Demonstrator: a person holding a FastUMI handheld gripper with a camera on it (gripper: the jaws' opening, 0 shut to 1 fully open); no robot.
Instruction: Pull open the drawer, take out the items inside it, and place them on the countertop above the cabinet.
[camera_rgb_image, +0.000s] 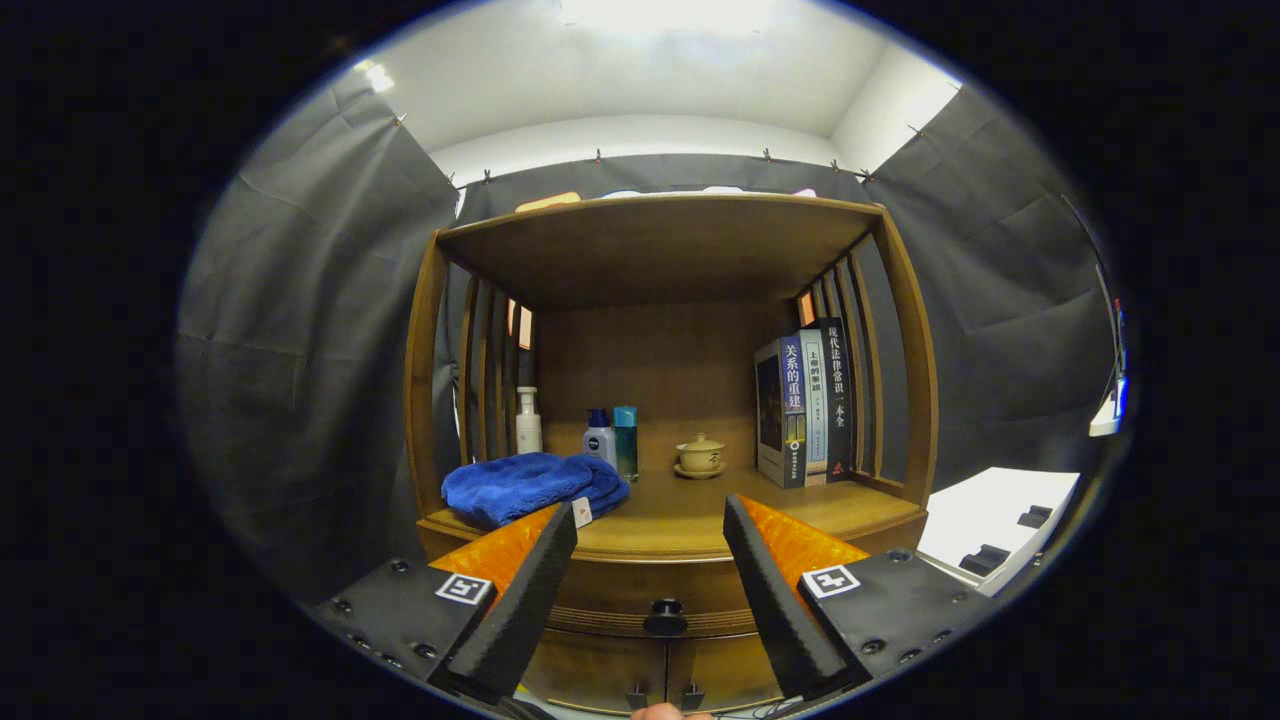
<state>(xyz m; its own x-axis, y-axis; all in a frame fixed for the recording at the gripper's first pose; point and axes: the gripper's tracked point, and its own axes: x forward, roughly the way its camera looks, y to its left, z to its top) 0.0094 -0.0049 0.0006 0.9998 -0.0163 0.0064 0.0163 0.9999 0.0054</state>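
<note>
- Gripper (650, 520) is hovering in front of the wooden cabinet (425, 400), jaws standing wide apart w/ nothing between them, touching nothing.
- Drawer (640, 600) is sitting shut just under the countertop (690, 520); its dark round knob (665, 617) is showing in the gap between the two fingers, slightly below the tips & beyond them.
- Below the drawer, two cabinet doors are meeting at a centre seam, w/ small dark pulls (637, 695) near the seam.
- Items inside the drawer – can't tell, front is closed.
- On the countertop, left side near the front edge: blue towel (530, 485) lying bunched up, just beyond the left finger's tip, small tag hanging at its right end.
- Far left, by the slatted side: white pump bottle (528, 420) standing upright.
- Behind the towel's right end: white bottle w/ blue cap (599, 435) & teal bottle (626, 440), side by side, touching or nearly so.
- Far centre: small tan lidded teacup on a saucer (700, 456), standing apart from the bottles.
- Far right: row of books (805, 405) standing upright against the right slats.
- Right of the cabinet, well apart: white box-like surface (990, 520) w/ dark pieces on it.
- A fingertip (660, 712) is peeking in at the very near edge, below the doors.
</note>
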